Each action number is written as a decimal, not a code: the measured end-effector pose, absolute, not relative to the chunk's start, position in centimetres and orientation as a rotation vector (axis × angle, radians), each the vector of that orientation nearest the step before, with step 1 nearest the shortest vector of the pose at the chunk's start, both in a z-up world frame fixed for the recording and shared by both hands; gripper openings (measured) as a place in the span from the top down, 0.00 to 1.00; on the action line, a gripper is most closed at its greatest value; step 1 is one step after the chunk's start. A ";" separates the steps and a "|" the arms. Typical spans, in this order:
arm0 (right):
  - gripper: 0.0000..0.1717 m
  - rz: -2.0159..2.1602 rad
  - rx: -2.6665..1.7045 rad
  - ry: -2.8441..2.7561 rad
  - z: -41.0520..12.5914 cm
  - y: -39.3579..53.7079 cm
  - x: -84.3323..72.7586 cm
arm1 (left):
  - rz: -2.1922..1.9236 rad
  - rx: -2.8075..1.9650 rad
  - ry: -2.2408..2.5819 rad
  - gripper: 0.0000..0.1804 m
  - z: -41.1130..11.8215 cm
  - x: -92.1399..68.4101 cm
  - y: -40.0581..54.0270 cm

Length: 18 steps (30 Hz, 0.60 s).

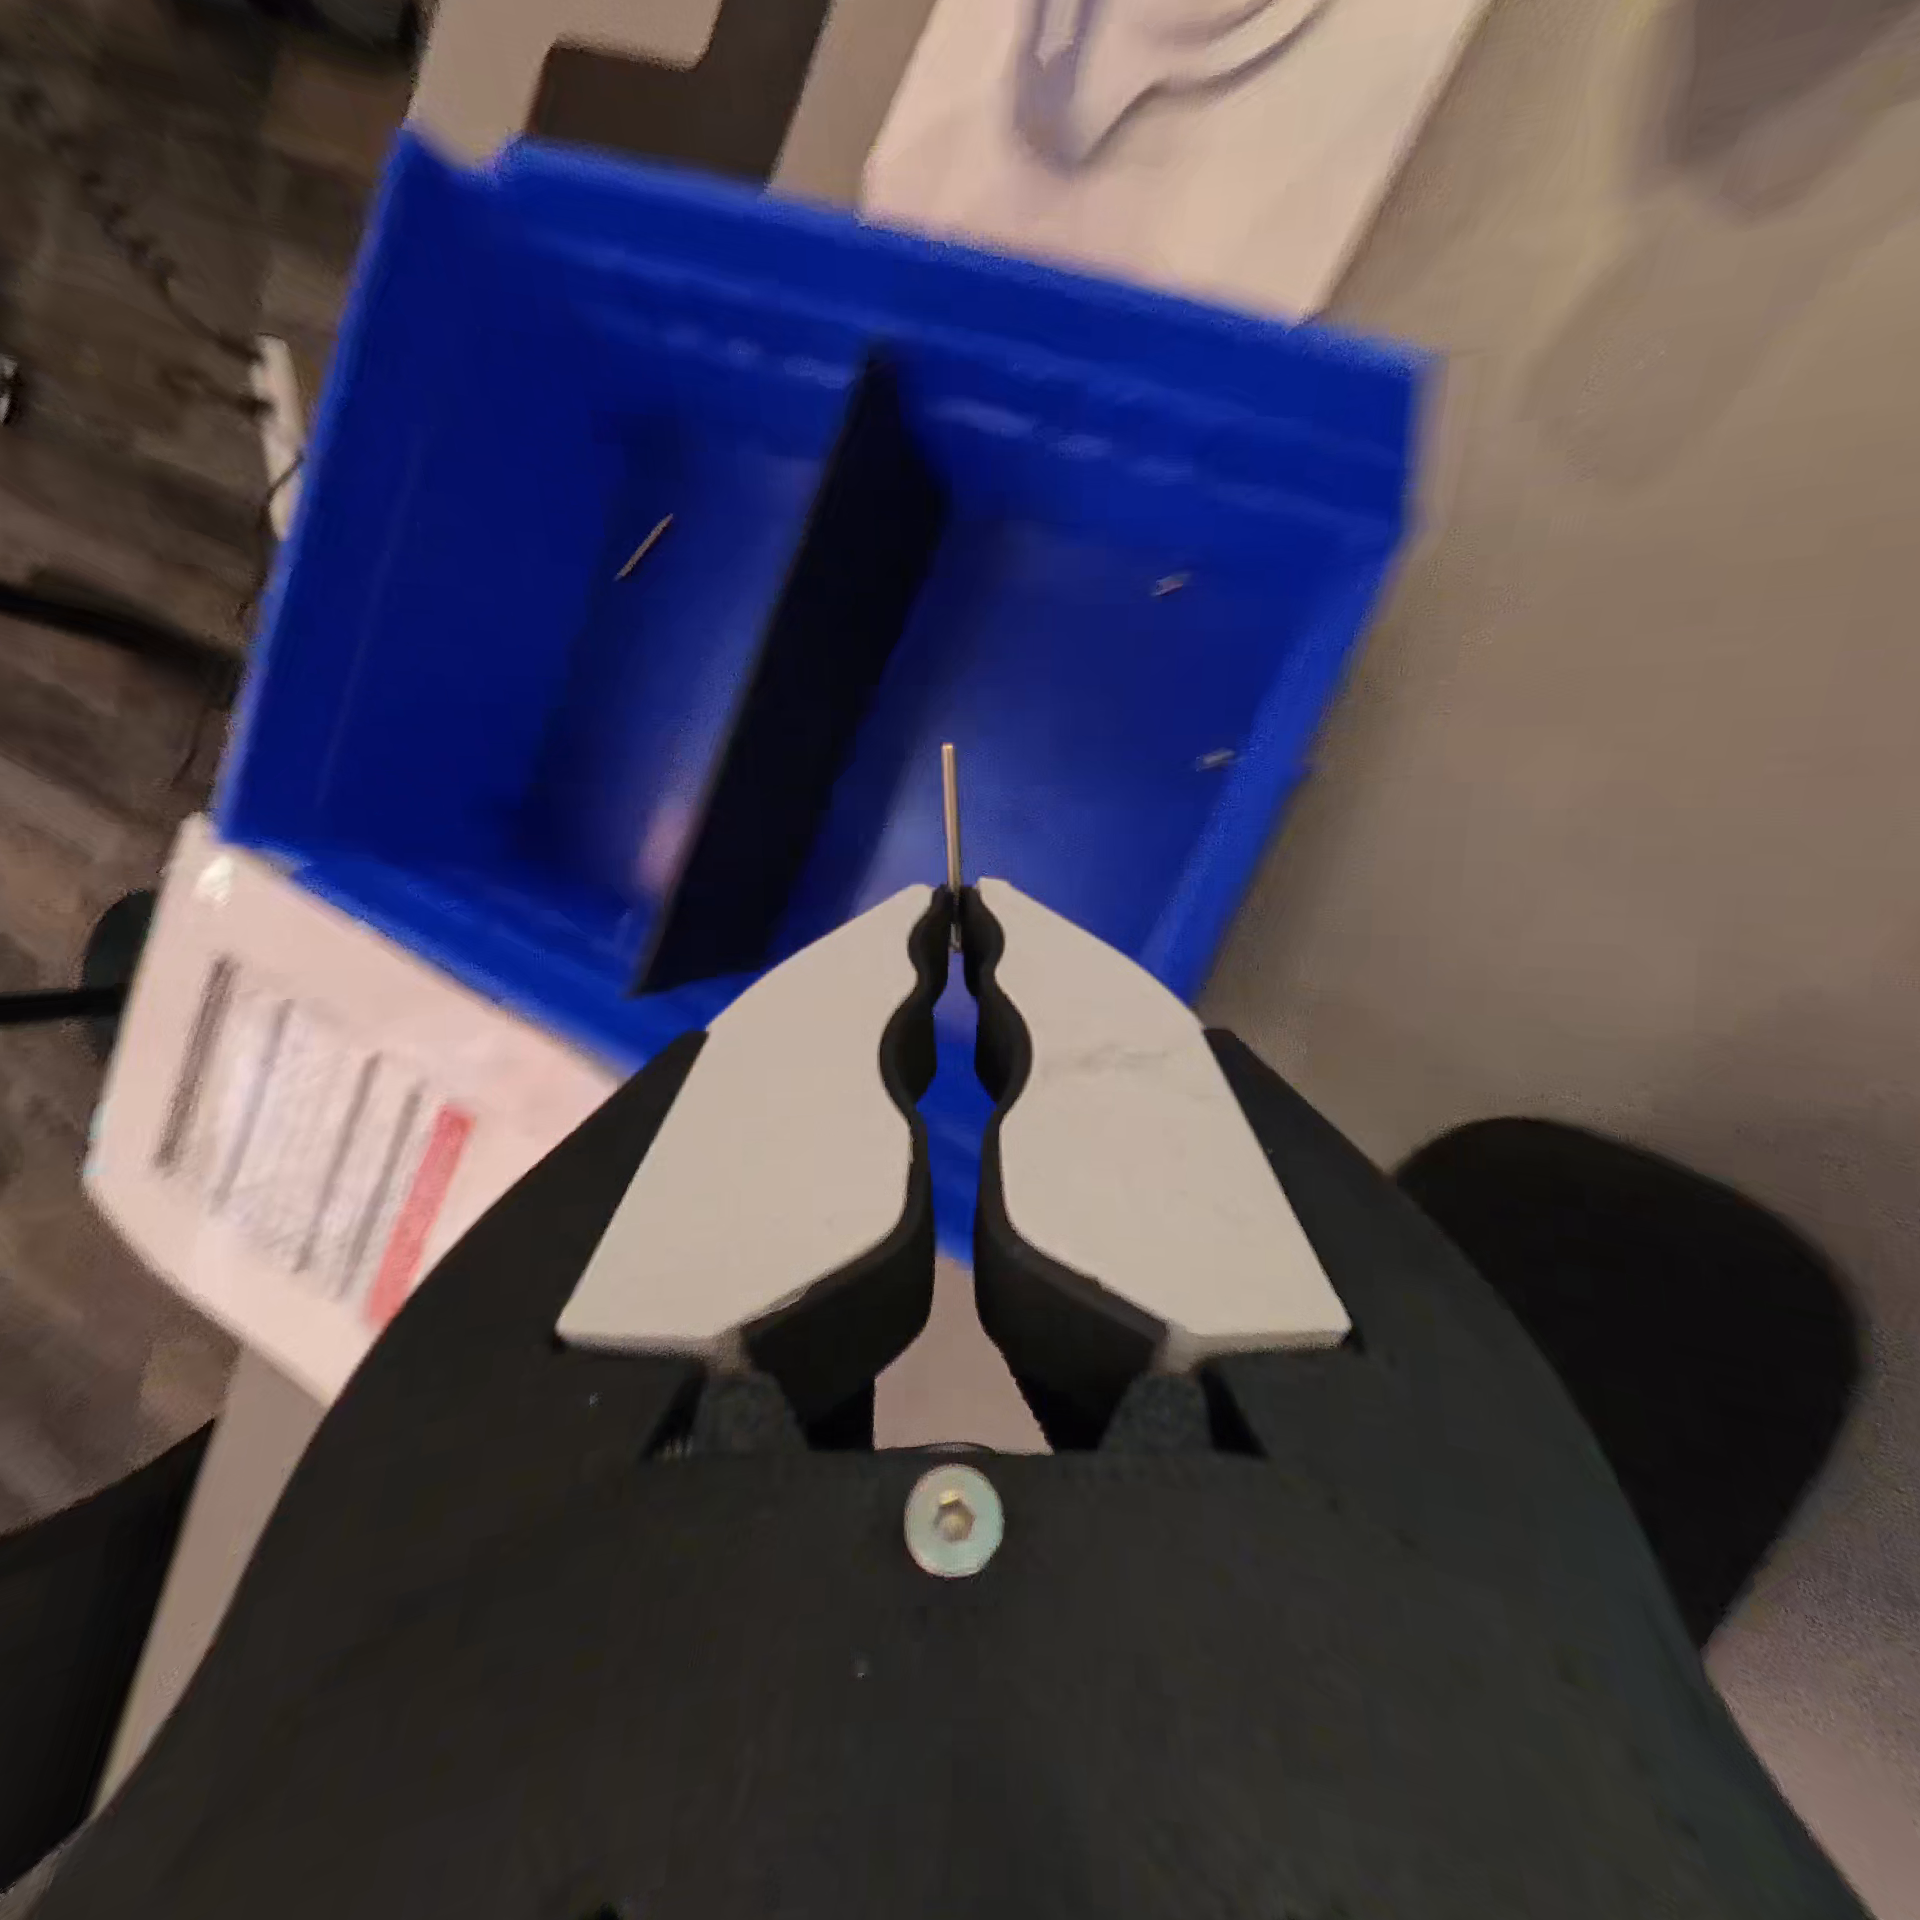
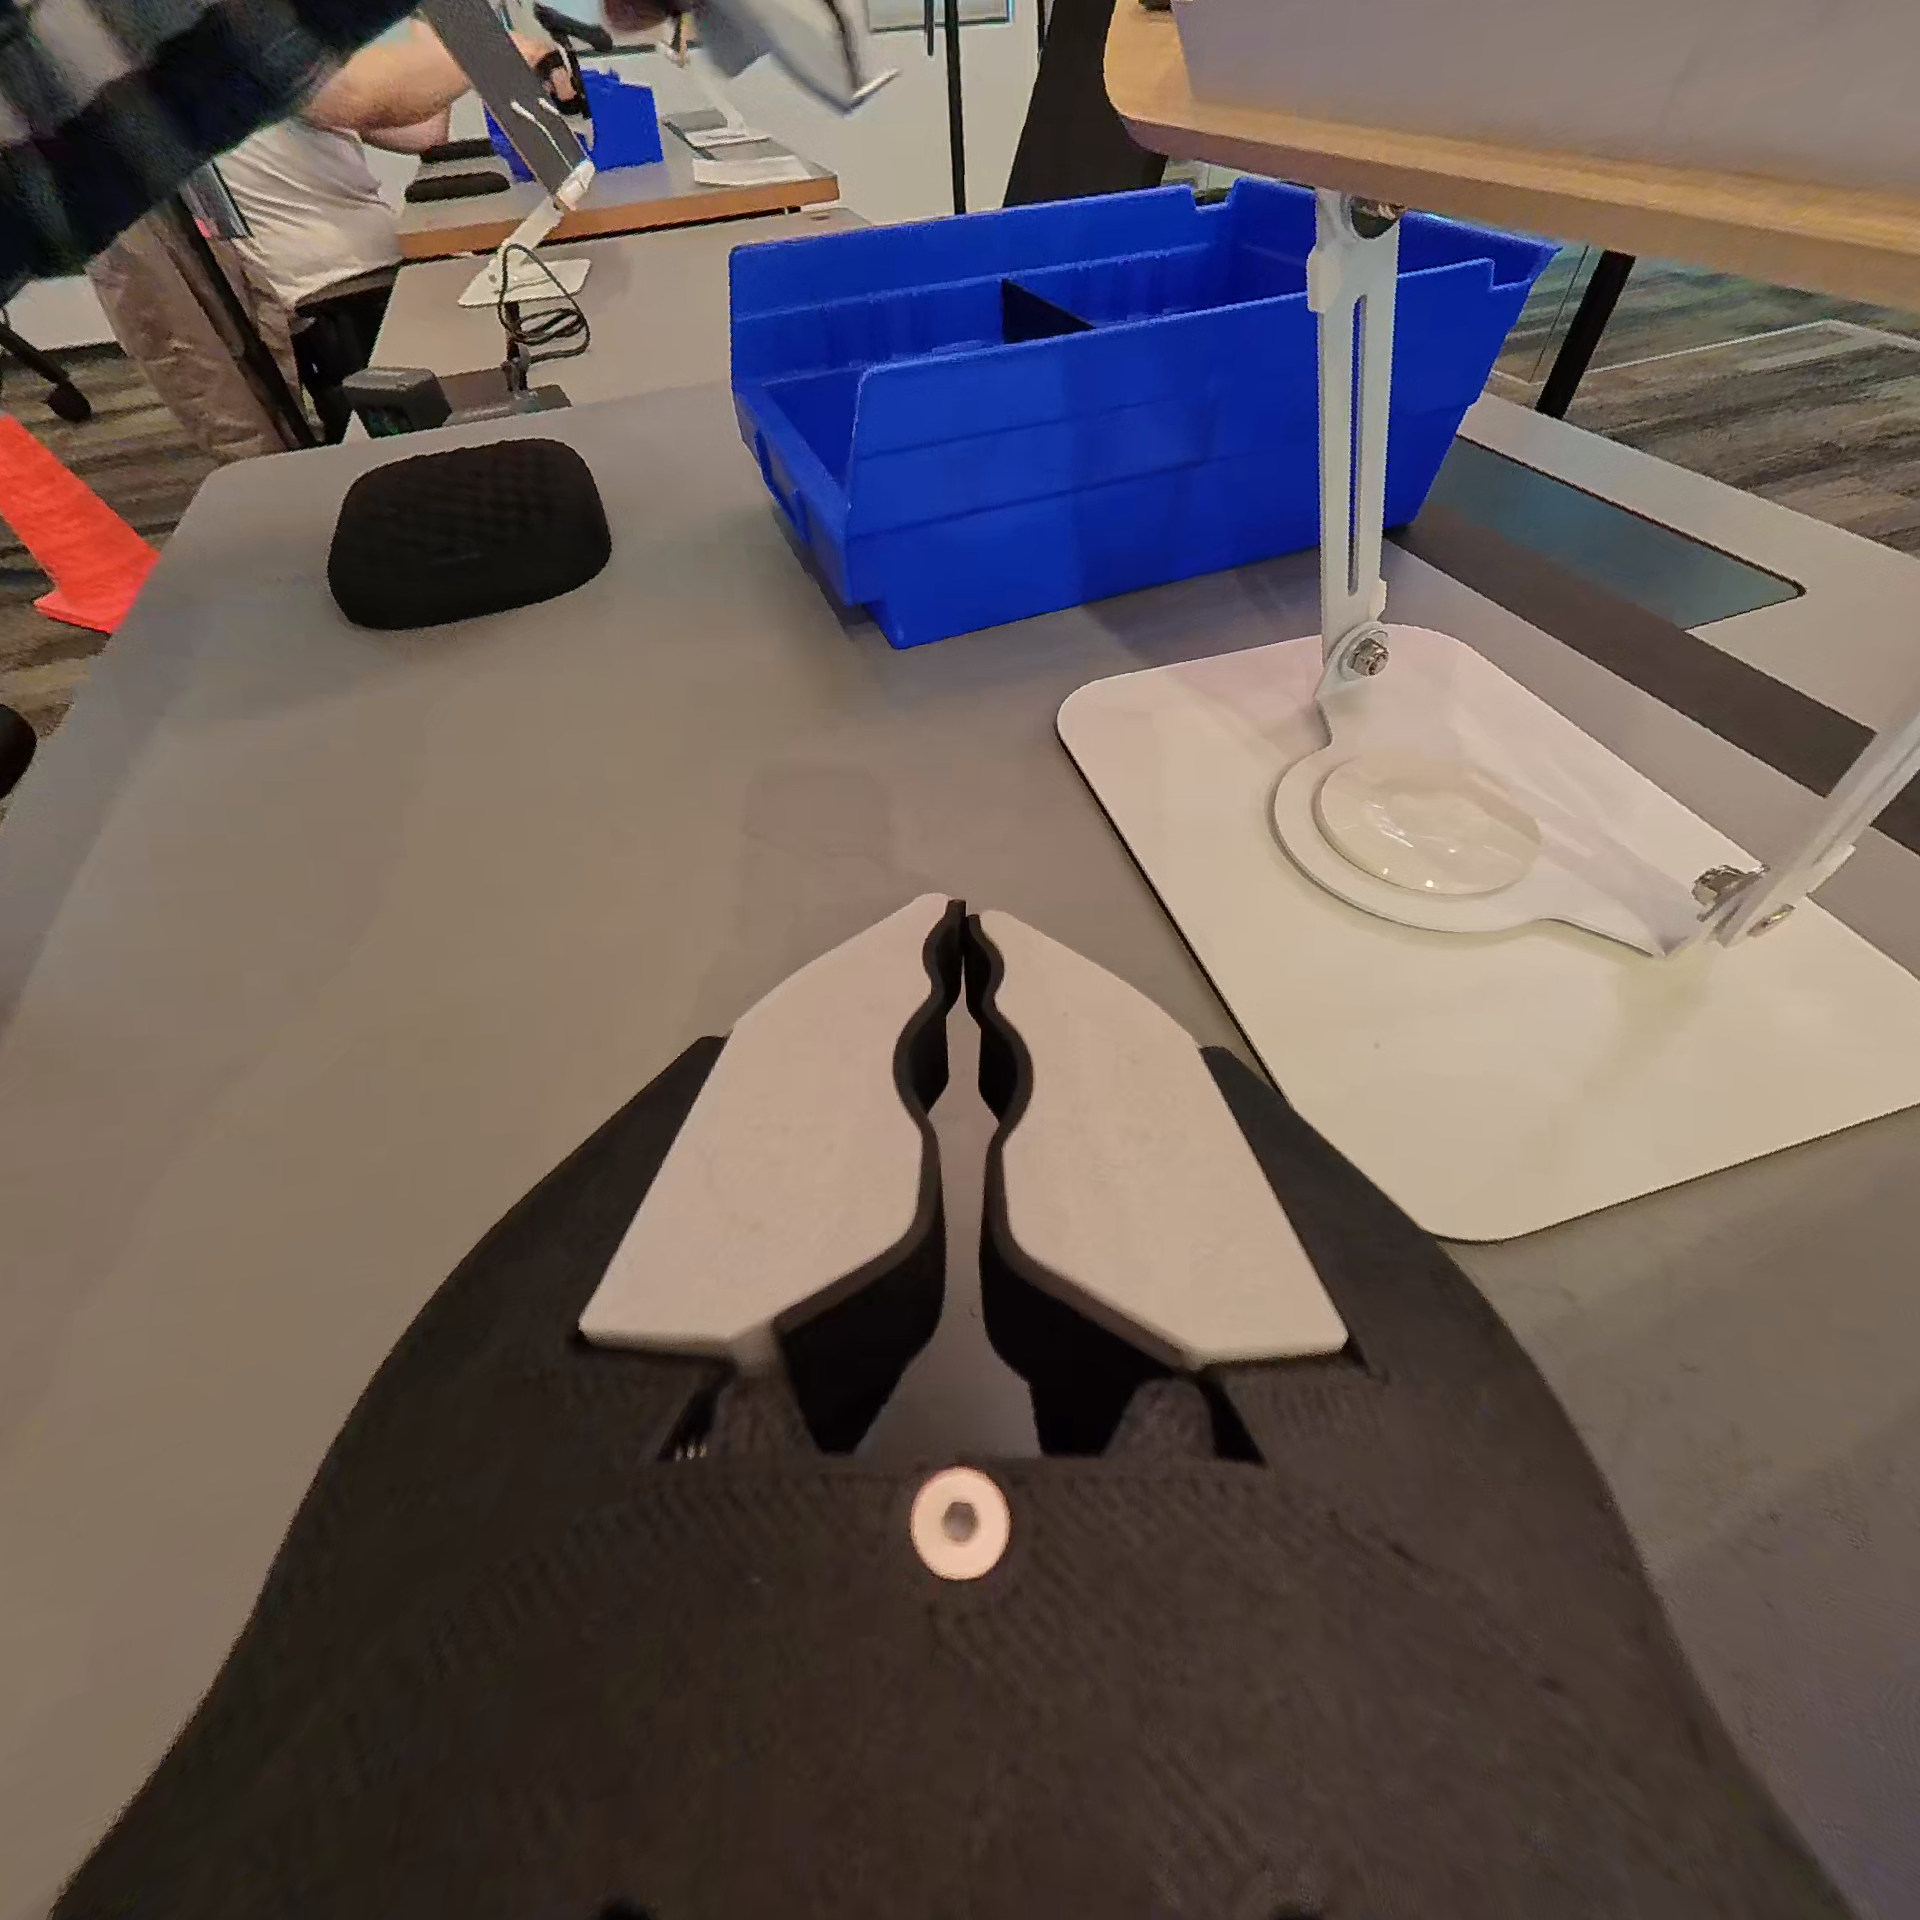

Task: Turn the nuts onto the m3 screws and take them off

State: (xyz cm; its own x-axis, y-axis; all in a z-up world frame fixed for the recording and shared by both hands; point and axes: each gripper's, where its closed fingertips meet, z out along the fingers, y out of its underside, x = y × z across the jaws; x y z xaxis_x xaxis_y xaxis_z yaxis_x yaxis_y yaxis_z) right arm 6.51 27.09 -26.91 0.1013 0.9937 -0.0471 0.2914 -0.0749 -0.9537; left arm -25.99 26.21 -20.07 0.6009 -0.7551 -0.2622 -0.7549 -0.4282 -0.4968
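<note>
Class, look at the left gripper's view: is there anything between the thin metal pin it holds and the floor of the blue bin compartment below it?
Nothing visible. The left gripper pinches the pin over the blue bin, right of the dark divider.

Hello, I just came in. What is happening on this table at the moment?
A person works with two handheld grippers. The left gripper pinches a thin metal pin at its fingertips, above the right compartment of a blue divided bin. A few similar pins lie in both compartments. The right gripper is shut with nothing in it, over the grey table beside a white stand base.
</note>
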 end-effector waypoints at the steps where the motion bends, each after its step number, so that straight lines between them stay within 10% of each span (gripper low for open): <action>1: 1.00 1.033 -1.515 -1.321 -26.9 27.1 6.5 | -0.013 -2.226 1.209 0.99 -20.5 -24.1 24.6; 18: 1.00 1.067 -1.518 -1.312 -26.7 27.0 6.6 | -0.419 -2.112 1.388 0.99 -32.6 2.7 19.3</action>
State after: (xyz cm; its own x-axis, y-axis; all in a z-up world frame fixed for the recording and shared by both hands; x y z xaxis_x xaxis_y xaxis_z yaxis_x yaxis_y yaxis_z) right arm 6.64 27.04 -26.74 0.0886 0.9932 -0.0750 0.2760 -0.0969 -0.9563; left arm 2.73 19.30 -32.61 0.4117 -0.9100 -0.0491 -0.7309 -0.2975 -0.6142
